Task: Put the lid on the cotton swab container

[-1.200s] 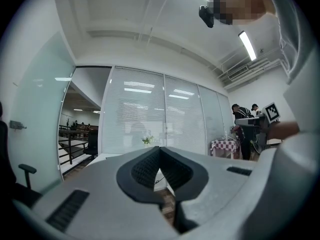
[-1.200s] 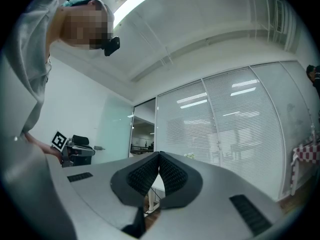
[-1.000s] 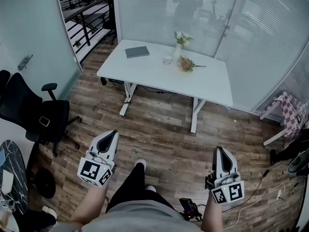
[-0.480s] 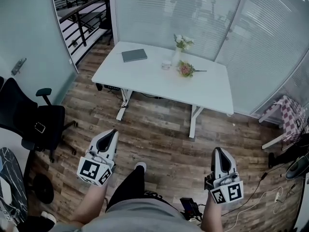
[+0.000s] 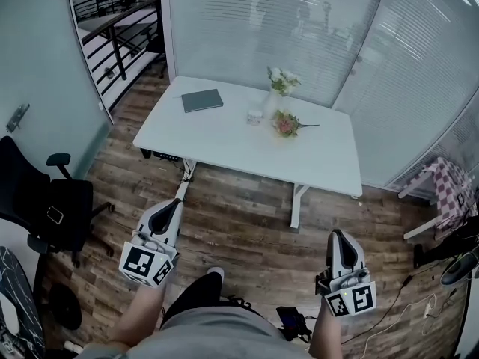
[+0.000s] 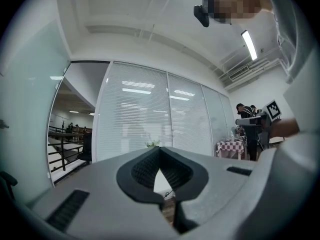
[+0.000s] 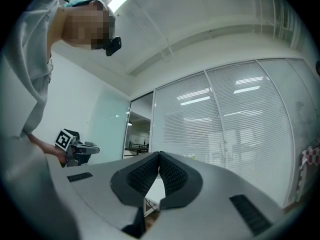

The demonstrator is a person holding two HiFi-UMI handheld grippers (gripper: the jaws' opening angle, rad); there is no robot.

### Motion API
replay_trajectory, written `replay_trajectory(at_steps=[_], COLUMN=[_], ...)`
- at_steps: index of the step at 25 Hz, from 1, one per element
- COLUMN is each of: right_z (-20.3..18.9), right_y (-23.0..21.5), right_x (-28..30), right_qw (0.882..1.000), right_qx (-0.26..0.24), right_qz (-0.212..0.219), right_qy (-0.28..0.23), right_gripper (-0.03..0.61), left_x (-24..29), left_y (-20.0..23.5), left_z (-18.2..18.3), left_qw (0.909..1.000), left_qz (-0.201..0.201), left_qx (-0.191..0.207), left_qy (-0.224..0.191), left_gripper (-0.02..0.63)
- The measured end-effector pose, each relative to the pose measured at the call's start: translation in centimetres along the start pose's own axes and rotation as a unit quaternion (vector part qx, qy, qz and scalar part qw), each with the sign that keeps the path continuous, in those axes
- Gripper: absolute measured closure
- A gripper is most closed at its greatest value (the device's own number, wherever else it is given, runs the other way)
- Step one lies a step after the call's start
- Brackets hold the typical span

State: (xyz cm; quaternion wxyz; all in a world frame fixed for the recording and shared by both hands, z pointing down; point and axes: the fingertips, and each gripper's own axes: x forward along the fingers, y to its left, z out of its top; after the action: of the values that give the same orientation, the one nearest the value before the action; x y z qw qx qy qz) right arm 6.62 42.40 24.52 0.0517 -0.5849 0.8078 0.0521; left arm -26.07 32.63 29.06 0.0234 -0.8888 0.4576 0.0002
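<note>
We wear grey shirt [image 5: 217,341], dark trousers [image 5: 196,299], white shoe [image 5: 216,274]; our left tongs [image 5: 174,205], right tongs [image 5: 337,235] pale grey, black-white marker cubes [image 5: 147,264].

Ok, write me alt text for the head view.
A person, seen from above, holds the left hand-held gripper and the right hand-held gripper, both shut and empty, over a wood floor. Ahead stands a white table bearing a grey notebook, a vase of flowers and a small pale container.

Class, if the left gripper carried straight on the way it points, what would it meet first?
Probably the near edge of the white table; nothing shows before it, though depth is unclear.
</note>
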Motion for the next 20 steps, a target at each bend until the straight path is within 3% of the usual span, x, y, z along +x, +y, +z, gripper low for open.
replay_trajectory(at_steps=[20], right_z=[-2.5], right_y=[-2.1], right_x=[12.8], right_qw=[0.999], right_qx=[-0.002], right_qz=[-0.031], right_qy=[0.006], right_gripper=[0.554], left_x=[11.5], left_y=[9.6], left_z=[-1.8], left_qw=[0.9994], left_qz=[-0.033], left_qx=[-0.005], left_qy=[0.008], left_gripper=[0.607])
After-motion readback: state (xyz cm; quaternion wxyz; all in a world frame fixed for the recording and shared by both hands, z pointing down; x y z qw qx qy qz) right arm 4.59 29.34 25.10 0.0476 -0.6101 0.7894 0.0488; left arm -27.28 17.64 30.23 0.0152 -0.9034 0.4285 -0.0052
